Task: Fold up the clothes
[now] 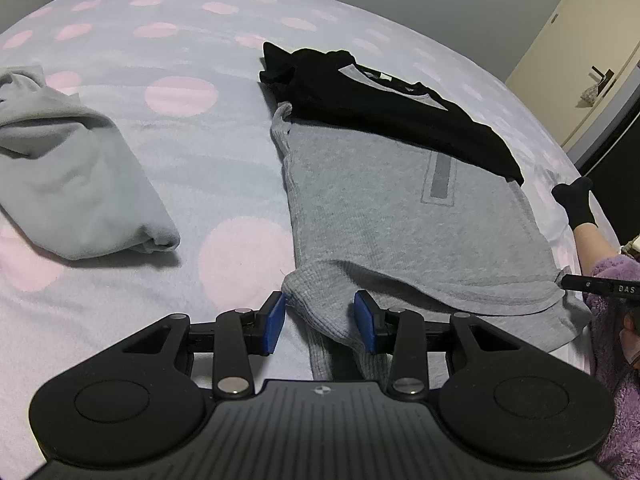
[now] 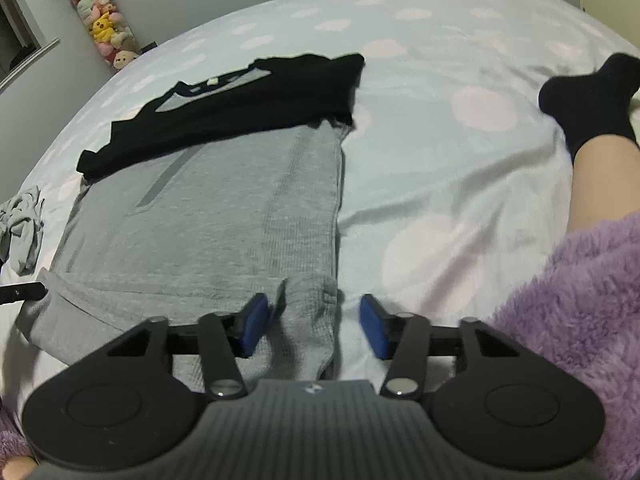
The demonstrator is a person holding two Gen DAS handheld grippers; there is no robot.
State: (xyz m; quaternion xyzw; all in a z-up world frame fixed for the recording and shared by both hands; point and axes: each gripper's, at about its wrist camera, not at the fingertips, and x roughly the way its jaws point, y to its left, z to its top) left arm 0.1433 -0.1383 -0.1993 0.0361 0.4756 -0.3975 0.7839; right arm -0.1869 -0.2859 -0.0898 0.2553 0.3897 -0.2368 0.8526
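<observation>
Just grey shirt (image 2: 208, 216) hem, bedspread (image 2: 440, 200) alongside.

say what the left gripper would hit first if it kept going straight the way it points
Most likely the grey shirt: a bunched corner of its hem already sits between the left gripper pads, which do not look pressed on it. Going on, it would push into that fabric, then the bed beneath. Depth is hard to judge.

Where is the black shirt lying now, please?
The black shirt lies on the dotted bedspread, across the far end of the grey shirt. In the left wrist view, a crumpled pale grey garment is off to its left.
</observation>
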